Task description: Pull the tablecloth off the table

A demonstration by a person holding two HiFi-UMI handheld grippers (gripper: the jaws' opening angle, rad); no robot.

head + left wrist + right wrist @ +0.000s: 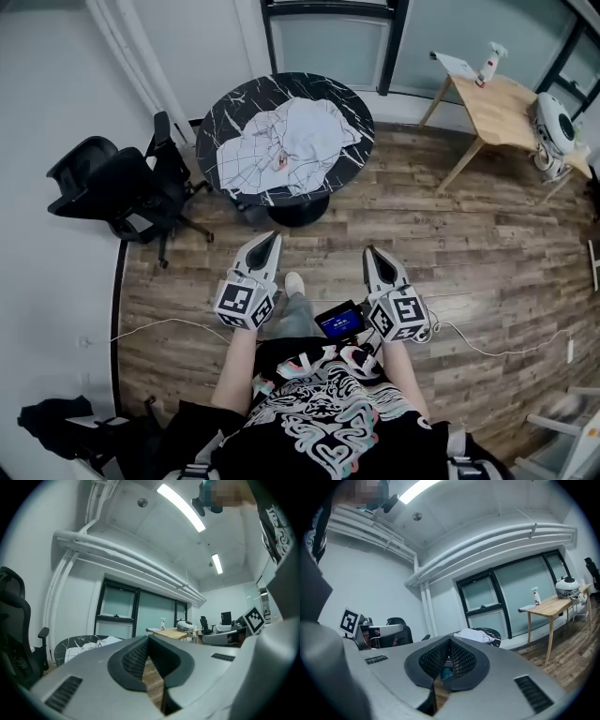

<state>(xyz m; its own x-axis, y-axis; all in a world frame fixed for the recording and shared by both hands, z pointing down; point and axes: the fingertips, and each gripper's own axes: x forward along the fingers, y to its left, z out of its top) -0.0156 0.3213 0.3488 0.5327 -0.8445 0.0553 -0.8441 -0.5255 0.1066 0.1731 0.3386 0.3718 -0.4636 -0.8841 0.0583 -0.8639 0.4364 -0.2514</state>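
Observation:
A crumpled white checked tablecloth lies on the round black marble table ahead of me. It also shows on the table in the left gripper view and the right gripper view. My left gripper is shut and empty, held over the wooden floor well short of the table. My right gripper is also shut with nothing in it, level with the left one. Both point toward the table.
A black office chair stands left of the table. A wooden desk with a spray bottle and a white appliance stands at the back right. Cables run across the floor. Glass doors are behind the table.

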